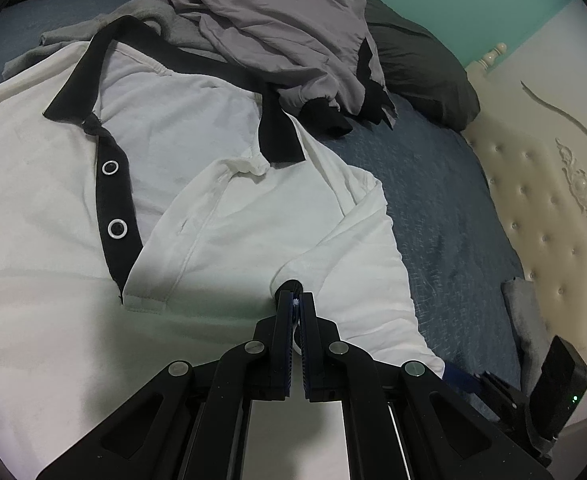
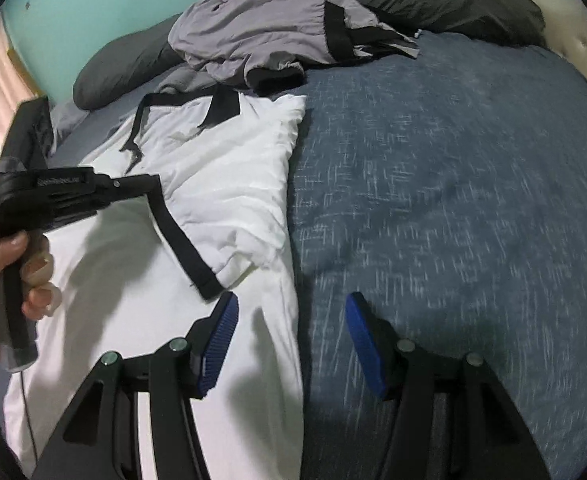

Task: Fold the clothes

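Left gripper (image 1: 296, 300) sits nearest the lens, jaws pressed together on a pinch of the white polo shirt (image 1: 221, 216), clamped at a dark-trimmed sleeve edge that is folded in over the shirt body. Shirt lies flat on the blue bedspread (image 1: 445, 216), front up, long axis running from the black collar (image 1: 105, 56) at the far end toward the camera; collar points at the pillows. Black placket (image 1: 115, 200) with two ring snaps runs down that same axis. Right sleeve is folded inward across the chest, its black cuff band (image 2: 185, 240) lying diagonally in the right wrist view. Right gripper (image 2: 291, 344) hangs with jaws apart, nothing between the blue pads; its left pad sits over the shirt's right edge, the other over bare bedspread, contact with the fabric cannot be told. Right wrist picture is streaked with blur. Person's left hand (image 2: 9, 280) wraps the left gripper's handle at the left of that view. Crumpled grey garment (image 1: 277, 28) with black trim is heaped beyond the collar, overlapping it, with a darker grey cloth (image 1: 93, 28) beside. Dark grey pillow (image 1: 417, 76) lies behind, against the tufted cream headboard (image 1: 541, 184). No containers in view.
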